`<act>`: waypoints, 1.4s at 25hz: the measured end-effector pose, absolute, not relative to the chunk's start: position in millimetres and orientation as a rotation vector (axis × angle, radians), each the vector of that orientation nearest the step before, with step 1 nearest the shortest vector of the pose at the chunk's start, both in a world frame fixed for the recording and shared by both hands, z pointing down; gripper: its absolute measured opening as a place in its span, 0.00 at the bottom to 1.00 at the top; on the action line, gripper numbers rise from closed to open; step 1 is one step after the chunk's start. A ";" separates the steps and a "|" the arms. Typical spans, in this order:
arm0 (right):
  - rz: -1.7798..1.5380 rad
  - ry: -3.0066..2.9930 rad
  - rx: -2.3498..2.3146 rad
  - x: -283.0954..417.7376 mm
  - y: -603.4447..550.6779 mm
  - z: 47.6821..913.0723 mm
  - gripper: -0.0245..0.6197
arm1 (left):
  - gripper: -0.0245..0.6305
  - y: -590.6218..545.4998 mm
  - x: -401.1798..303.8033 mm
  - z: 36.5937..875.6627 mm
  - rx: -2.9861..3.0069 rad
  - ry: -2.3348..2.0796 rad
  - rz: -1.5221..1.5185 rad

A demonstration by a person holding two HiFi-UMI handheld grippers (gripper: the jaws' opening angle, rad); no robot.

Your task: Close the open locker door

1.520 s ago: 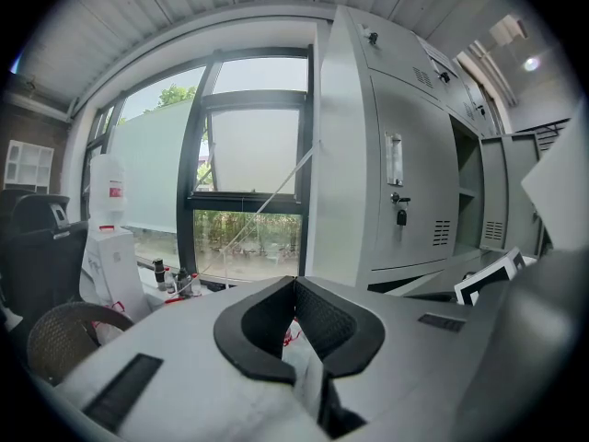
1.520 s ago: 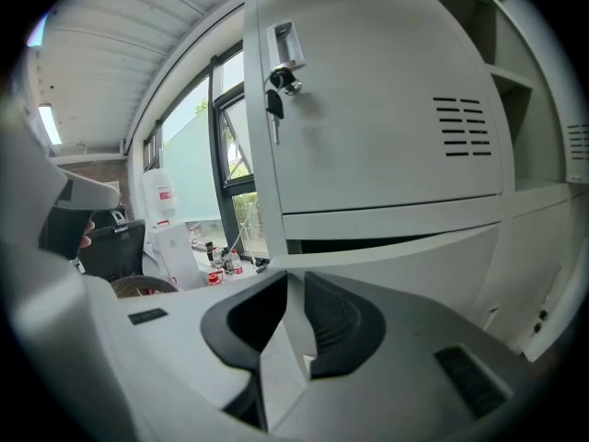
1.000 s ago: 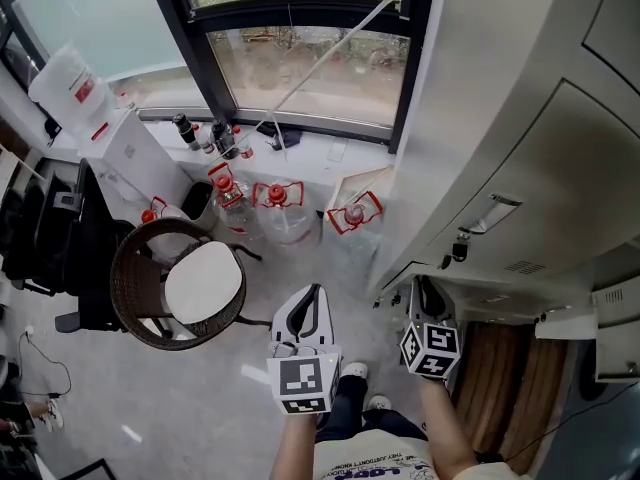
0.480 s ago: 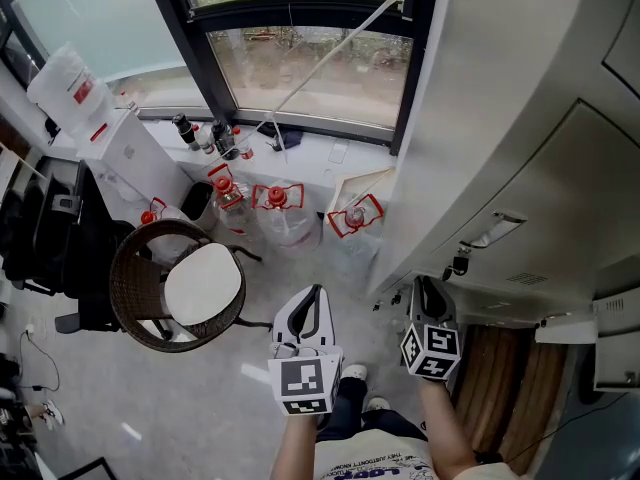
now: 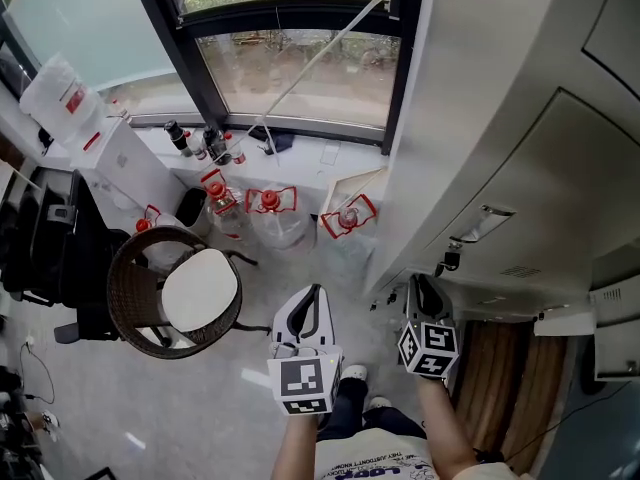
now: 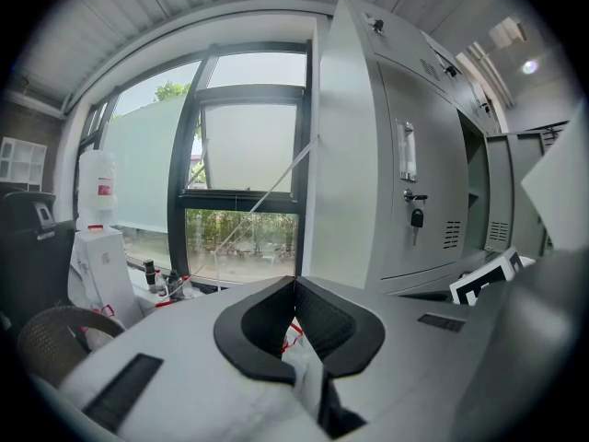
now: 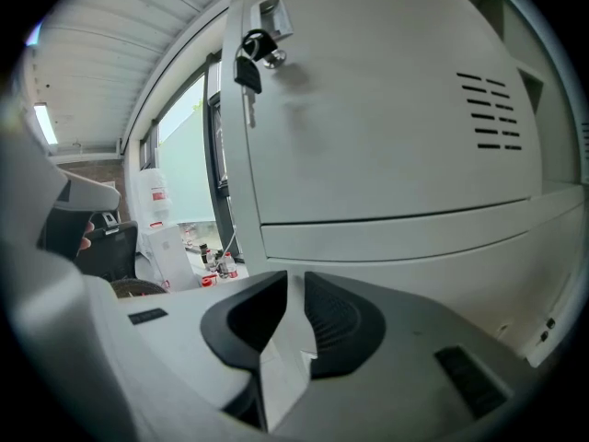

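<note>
The grey locker door (image 5: 520,198) has a handle, vent slots and a key (image 5: 447,260) hanging in its lock. It fills the right gripper view (image 7: 386,109), with the key (image 7: 247,70) at top left. My right gripper (image 5: 418,282) points at the door's lower left corner, just below the key. Its jaws (image 7: 295,279) stand a narrow gap apart with nothing between them; whether they touch the door I cannot tell. My left gripper (image 5: 314,293) hangs to the left over the floor, shut and empty (image 6: 294,282). The door (image 6: 419,182) also shows in the left gripper view.
A dark open compartment (image 6: 474,201) lies right of the door, and another grey door leaf (image 5: 612,333) juts out at the far right. A wicker chair (image 5: 185,293), water jugs (image 5: 270,213), a white dispenser (image 5: 120,158) and a window stand to the left.
Both grippers stay where they were. Only the head view has shifted slightly, sliding the room a little to the left.
</note>
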State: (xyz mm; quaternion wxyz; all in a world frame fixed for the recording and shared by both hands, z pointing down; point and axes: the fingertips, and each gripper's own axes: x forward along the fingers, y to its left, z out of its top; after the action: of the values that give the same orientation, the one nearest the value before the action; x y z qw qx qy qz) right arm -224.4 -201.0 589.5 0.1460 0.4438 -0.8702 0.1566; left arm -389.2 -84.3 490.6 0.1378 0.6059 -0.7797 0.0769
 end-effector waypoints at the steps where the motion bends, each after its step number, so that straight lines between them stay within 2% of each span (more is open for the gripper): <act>1: 0.452 -2.506 1.286 -221.1 -200.7 588.2 0.12 | 0.04 -84.3 -386.4 492.5 1.768 -2.251 0.221; 13: 0.412 -2.472 1.500 -149.7 -185.5 549.8 0.12 | 0.04 -98.0 -332.3 467.7 1.983 -2.147 0.215; 24: 0.302 -2.367 1.987 -4.7 -163.3 463.9 0.12 | 0.04 -134.5 -211.3 439.6 2.365 -1.841 0.153; 25: 0.287 -2.347 2.025 9.9 -158.6 457.4 0.13 | 0.04 -136.6 -197.4 436.9 2.400 -1.804 0.141; 26: 0.275 -2.326 2.062 24.4 -153.6 451.6 0.20 | 0.04 -138.5 -183.3 433.8 2.433 -1.768 0.129; 27: 0.264 -2.304 2.100 38.8 -148.6 446.3 0.22 | 0.04 -140.0 -169.6 430.4 2.464 -1.734 0.118; 35: 0.198 -2.121 2.328 147.7 -112.5 421.2 0.22 | 0.04 -145.8 -68.8 405.8 2.619 -1.553 0.080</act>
State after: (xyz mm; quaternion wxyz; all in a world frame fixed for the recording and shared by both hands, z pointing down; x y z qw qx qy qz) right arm 147.7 -112.5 421.2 -0.0070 0.7377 -0.6722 0.0627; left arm -68.8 -145.8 405.8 0.0477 0.8588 -0.5093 0.0264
